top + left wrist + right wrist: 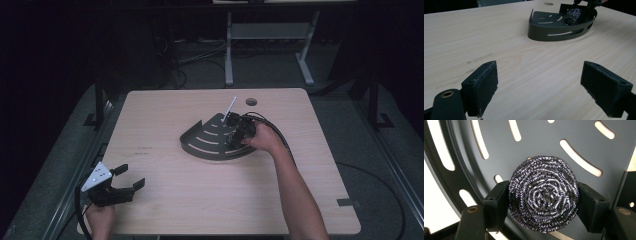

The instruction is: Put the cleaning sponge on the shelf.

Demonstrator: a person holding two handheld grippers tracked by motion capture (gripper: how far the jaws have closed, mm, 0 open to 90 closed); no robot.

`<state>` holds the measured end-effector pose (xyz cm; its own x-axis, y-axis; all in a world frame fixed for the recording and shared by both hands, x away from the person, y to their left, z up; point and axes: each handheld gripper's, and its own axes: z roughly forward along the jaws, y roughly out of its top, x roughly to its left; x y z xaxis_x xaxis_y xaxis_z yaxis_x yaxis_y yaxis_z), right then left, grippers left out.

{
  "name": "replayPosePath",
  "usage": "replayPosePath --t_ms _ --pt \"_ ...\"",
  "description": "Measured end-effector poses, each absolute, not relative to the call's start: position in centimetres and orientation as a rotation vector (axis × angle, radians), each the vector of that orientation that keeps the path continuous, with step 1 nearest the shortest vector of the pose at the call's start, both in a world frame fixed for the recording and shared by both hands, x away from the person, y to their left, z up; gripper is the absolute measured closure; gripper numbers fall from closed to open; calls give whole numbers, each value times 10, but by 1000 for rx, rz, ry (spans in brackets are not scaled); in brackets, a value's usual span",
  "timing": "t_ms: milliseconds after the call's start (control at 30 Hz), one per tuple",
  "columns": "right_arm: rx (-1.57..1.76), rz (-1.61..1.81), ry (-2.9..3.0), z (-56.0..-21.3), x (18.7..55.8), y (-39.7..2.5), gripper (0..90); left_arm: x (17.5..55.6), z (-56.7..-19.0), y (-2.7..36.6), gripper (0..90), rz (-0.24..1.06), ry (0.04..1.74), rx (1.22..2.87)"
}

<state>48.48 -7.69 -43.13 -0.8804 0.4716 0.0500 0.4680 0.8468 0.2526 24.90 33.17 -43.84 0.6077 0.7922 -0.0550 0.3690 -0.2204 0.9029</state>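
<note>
A dark, fan-shaped slotted tray (202, 140) lies at the middle of the table. My right gripper (235, 131) is over its right part, shut on a round steel-wool scourer (543, 196) that both pads press from the sides, just above the tray floor (544, 140). In the left gripper view the scourer (573, 16) shows inside the tray wall (554, 32). My left gripper (131, 176) rests near the table's front left corner, open, with bare wood between its pads (482, 85).
A thin white stick (229, 107) rises at the tray's far edge. A round cable hole (251, 102) sits near the table's back edge. The right gripper's cable (280, 135) trails over the table. Bare wood lies between the tray and the left gripper.
</note>
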Motion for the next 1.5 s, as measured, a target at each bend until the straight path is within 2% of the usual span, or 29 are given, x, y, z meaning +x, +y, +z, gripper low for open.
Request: replayPosePath --t_ms 700,1500 --pt "773 411 2998 -429 484 -78 247 249 -438 331 137 527 938 1826" --pt "770 498 2951 -405 473 -87 197 249 -438 330 137 524 936 1826"
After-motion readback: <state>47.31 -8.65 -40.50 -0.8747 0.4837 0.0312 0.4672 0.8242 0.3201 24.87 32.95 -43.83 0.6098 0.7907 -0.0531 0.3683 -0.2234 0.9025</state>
